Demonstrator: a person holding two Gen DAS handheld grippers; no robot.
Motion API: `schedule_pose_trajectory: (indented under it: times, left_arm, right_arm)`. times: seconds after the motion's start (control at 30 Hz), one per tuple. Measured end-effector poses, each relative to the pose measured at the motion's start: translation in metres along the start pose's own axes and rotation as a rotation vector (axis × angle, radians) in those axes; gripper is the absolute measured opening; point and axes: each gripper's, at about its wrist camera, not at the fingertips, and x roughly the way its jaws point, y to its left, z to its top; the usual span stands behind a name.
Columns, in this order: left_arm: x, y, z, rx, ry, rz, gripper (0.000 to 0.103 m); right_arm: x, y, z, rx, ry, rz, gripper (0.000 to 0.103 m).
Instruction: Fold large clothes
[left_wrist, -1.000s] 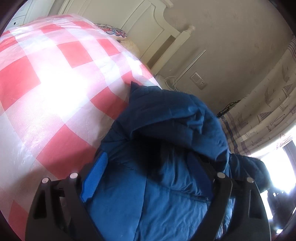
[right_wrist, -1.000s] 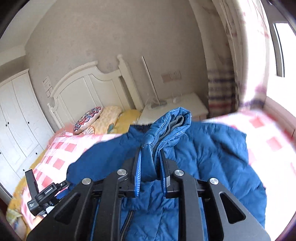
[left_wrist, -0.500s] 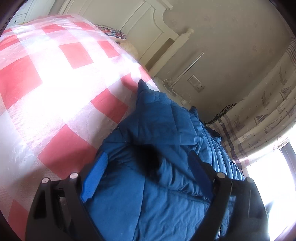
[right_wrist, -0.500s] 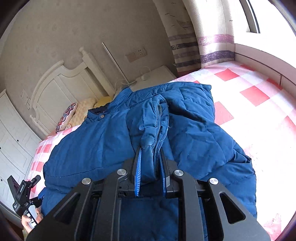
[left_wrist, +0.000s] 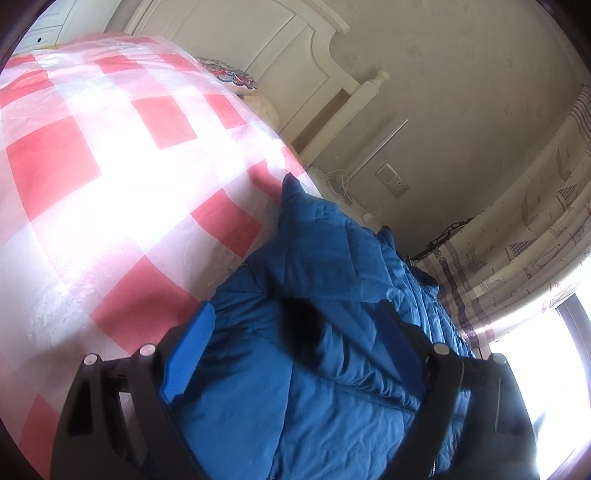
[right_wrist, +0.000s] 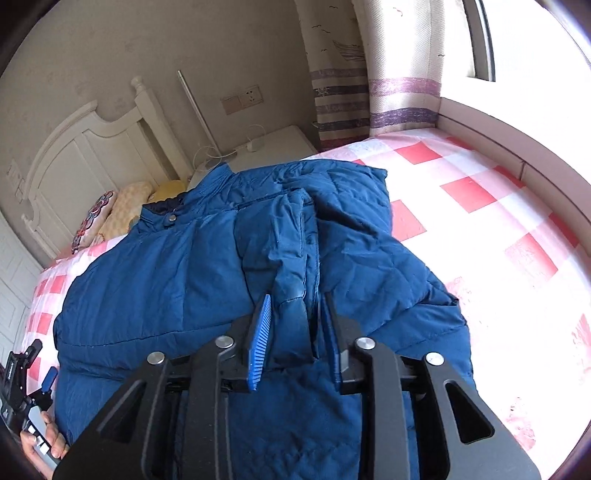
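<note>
Right tongs (right_wrist: 295, 325) have just been opening, and the sleeve cuff (right_wrist: 293, 291) lies loose between their spread jaws, no longer pinched. Left tongs (left_wrist: 295, 343) stand spread wide over the blue padded jacket (right_wrist: 166, 273), gripping nothing. Beneath both tongs, that jacket lies on the checked bedspread (right_wrist: 480, 206), sleeve laid across its chest. Puffy filling may spring the sleeve back off the body if the right tongs snag the cuff while pulling away.
</note>
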Motion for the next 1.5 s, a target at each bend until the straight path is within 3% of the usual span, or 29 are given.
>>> schedule_pose_trajectory:
  times: [0.1,0.17,0.3,0.4,0.5,0.6,0.7,0.77,0.87,0.97,1.1,1.17,1.23,1.4,1.5]
  left_arm:
    - [-0.020,0.002,0.004,0.000,-0.111,-0.016,0.088]
    - [-0.025,0.002,0.005,0.001,-0.141,-0.012,0.090]
    - [-0.020,0.005,0.006,-0.012,-0.108,-0.009,0.091]
    - [-0.021,0.010,0.006,-0.038,-0.105,-0.009,0.091]
    - [-0.024,0.012,0.006,-0.049,-0.124,0.000,0.091]
    - [-0.040,0.002,0.008,-0.025,-0.183,-0.002,0.091]
    - [-0.057,-0.035,0.021,0.053,-0.222,0.018,0.095]
    - [-0.051,-0.069,0.034,0.119,-0.185,0.047,0.100]
    - [-0.008,-0.116,0.040,0.258,-0.045,0.058,0.101]
    - [0.048,-0.142,0.017,0.414,0.087,0.172,0.101]
    - [0.101,-0.128,-0.037,0.575,0.234,0.321,0.101]
    - [0.101,-0.125,-0.044,0.612,0.211,0.338,0.101]
    - [0.097,-0.130,-0.033,0.576,0.234,0.327,0.099]
    - [0.089,-0.162,0.021,0.501,0.098,0.250,0.100]
    - [0.127,-0.176,0.031,0.541,0.149,0.328,0.100]
  right_arm:
    - [-0.024,0.016,0.012,-0.031,-0.142,0.006,0.054]
    - [-0.026,0.043,0.020,-0.137,-0.178,0.002,0.055]
    - [0.011,0.083,0.028,-0.324,-0.104,-0.030,0.058]
    - [0.051,0.069,0.022,-0.302,0.027,-0.095,0.059]
    - [0.065,0.045,0.012,-0.226,0.023,-0.008,0.063]
    - [0.067,0.049,0.011,-0.246,0.027,-0.021,0.066]
    - [0.069,0.055,0.009,-0.273,0.035,-0.034,0.070]
    - [0.069,0.054,0.009,-0.270,0.035,-0.028,0.070]
    - [0.068,0.052,0.009,-0.259,0.033,-0.015,0.070]
    - [0.067,0.053,0.009,-0.254,0.032,-0.010,0.070]
    - [0.067,0.052,0.010,-0.254,0.035,0.000,0.072]
    - [0.067,0.051,0.010,-0.252,0.037,0.005,0.073]
    - [0.068,0.052,0.010,-0.253,0.038,0.004,0.073]
    - [0.068,0.052,0.010,-0.253,0.038,0.005,0.074]
    - [0.068,0.052,0.010,-0.252,0.040,0.006,0.074]
